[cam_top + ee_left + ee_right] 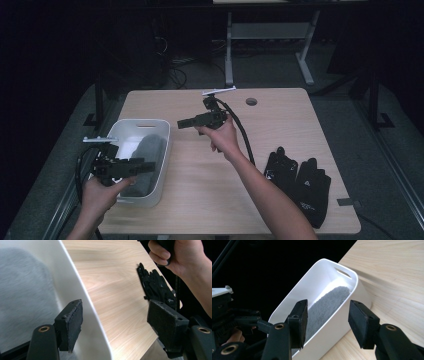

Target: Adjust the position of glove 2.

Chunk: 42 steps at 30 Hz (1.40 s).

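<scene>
Left claw (142, 164) held over the white bin (161, 145), jaws apart, nothing between them; bin's right wall runs up between its pads in the left gripper view. Grey cloth (145, 162) lies inside the bin, directly under this claw. Right claw (181, 123) up over the bare tabletop (200, 170), just right of the bin, pointing at it, jaws apart and empty. Black gloves (297, 182) lie flat on the tabletop well right of both claws, near the right forearm.
</scene>
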### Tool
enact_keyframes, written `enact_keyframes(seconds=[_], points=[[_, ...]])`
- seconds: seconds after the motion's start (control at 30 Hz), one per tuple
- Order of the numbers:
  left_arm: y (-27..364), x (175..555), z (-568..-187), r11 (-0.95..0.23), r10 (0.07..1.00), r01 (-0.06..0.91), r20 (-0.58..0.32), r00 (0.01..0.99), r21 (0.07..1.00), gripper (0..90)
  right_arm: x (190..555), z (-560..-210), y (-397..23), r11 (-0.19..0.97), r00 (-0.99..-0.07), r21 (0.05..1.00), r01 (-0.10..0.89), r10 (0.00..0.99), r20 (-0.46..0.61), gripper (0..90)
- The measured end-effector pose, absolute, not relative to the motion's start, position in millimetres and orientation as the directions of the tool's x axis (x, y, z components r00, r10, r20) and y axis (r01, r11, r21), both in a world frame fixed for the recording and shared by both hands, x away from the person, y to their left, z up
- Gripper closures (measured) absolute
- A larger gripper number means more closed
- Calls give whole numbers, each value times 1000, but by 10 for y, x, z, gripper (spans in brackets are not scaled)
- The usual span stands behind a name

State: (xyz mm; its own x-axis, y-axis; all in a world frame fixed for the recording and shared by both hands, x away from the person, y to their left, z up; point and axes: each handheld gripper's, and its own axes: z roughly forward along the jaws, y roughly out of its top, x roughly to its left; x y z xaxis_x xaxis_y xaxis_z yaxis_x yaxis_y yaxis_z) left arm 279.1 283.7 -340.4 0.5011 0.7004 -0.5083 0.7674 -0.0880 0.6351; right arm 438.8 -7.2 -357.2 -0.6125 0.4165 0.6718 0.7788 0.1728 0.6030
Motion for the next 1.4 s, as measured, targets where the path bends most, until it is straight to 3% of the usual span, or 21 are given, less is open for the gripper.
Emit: enact_keyframes(seconds=[0.53, 1.4], points=[[2360, 2901, -3405, -136, 668, 753, -502, 549, 643, 268, 4341, -3542, -568, 133, -595, 605, 785, 432, 678, 466], [1979, 2939, -3436, -194, 623, 739, -501, 601, 645, 246, 4227, -3481, -1073, 92, -578, 616, 782, 474, 664, 439]])
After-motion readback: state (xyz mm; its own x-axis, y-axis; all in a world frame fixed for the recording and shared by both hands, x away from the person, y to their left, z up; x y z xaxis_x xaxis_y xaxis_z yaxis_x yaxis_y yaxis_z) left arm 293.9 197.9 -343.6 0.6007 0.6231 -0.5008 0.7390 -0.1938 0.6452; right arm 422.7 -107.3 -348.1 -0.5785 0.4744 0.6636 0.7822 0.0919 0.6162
